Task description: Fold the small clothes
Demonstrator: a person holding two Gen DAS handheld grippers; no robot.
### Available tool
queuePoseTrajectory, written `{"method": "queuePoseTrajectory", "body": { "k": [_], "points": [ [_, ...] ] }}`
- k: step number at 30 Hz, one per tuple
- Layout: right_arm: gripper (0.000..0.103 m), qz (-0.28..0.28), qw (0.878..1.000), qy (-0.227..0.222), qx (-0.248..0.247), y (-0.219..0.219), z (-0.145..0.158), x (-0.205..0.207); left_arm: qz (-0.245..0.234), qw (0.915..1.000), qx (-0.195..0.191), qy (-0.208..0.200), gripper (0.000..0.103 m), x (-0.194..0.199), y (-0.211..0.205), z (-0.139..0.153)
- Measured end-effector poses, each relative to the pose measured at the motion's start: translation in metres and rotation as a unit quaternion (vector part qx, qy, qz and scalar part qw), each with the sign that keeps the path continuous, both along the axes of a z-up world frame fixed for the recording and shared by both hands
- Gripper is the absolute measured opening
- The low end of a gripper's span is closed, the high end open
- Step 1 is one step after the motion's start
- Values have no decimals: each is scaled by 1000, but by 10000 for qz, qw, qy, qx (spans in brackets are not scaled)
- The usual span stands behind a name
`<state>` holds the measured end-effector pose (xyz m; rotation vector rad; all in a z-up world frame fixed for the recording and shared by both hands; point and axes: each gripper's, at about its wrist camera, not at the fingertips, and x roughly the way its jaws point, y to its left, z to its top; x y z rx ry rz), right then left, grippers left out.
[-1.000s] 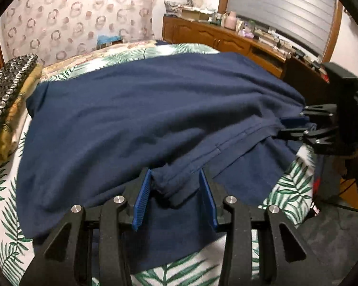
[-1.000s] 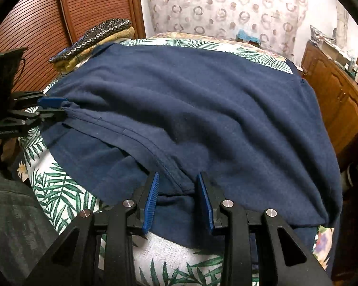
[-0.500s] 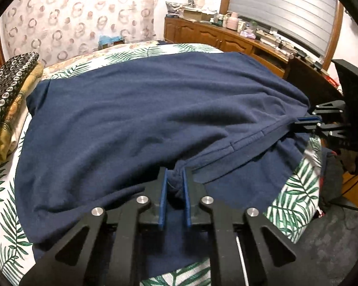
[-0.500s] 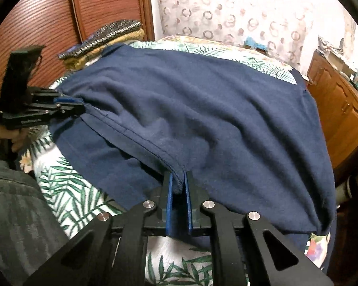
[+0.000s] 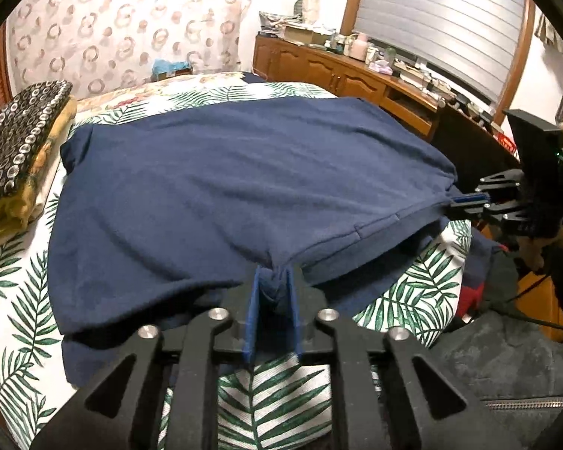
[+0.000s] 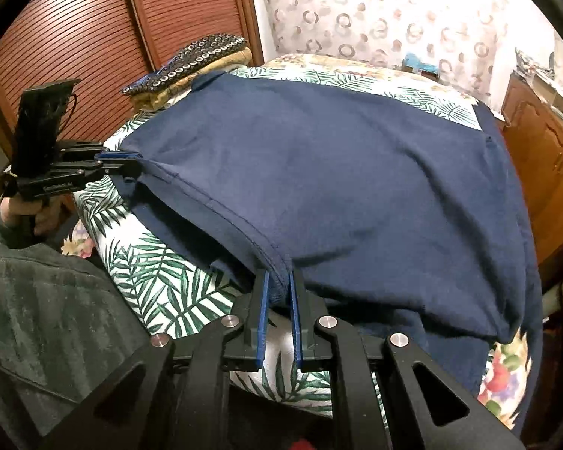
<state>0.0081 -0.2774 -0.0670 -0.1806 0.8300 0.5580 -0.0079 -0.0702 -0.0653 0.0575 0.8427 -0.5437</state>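
Note:
A navy blue shirt (image 5: 244, 187) lies spread on a bed with a palm-leaf cover (image 5: 18, 292); it also shows in the right wrist view (image 6: 337, 172). My left gripper (image 5: 273, 281) is shut on the shirt's near hem, lifting the upper layer. My right gripper (image 6: 279, 285) is shut on the same hem further along. Each gripper appears in the other's view, the right one (image 5: 465, 199) and the left one (image 6: 120, 157), both pinching the hem edge. The hem is stretched taut between them, raised off a lower navy layer.
A stack of folded clothes (image 5: 15, 142) with a black ring-patterned piece on top sits at the bed's far left corner. A wooden sideboard (image 5: 356, 75) with clutter runs along the right. Louvred wooden doors (image 6: 75, 30) stand to the left. A dark garment (image 6: 37, 318) is on my lap.
Both grippers closed from open onto the shirt's hem, then lifted and pulled it back toward me. The hem now hangs taut above the bed cover.

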Motion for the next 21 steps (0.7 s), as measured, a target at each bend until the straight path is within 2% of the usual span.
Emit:
{"method": "queuePoseTrajectory", "body": {
  "k": [1,3,6,7,9,10,11,14,17,21],
  "points": [
    [13,-21,10000,-28,19,0,2,1,50,10000,-17,-27,28,0,3,1],
    [18,-48,9999,-106,14,1,6,2,211,9997,-84,-86,44,0,14,5],
    [29,68,9998,-200,11,6,10,-1,478,9986,-144,-159,44,2,33,10],
    [32,66,9996,-283,21,7,11,-2,585,9981,-100,-192,45,3,39,11],
    [45,-16,9994,-339,90,7,12,-1,869,9959,73,-237,46,8,52,8],
    [47,-58,9992,-370,113,7,11,1,981,9948,139,-221,47,9,58,6],
    [48,-115,9989,-445,94,8,10,4,1095,9936,180,-192,48,10,65,3],
    [48,-355,9976,-596,81,13,3,17,1420,9894,273,-140,61,16,84,-5],
    [48,-479,9970,-610,33,23,-12,30,1675,9855,268,-85,61,21,101,-11],
    [48,-694,9952,-670,-139,32,-30,42,1784,9835,281,68,61,26,108,-23]
  ]
}}
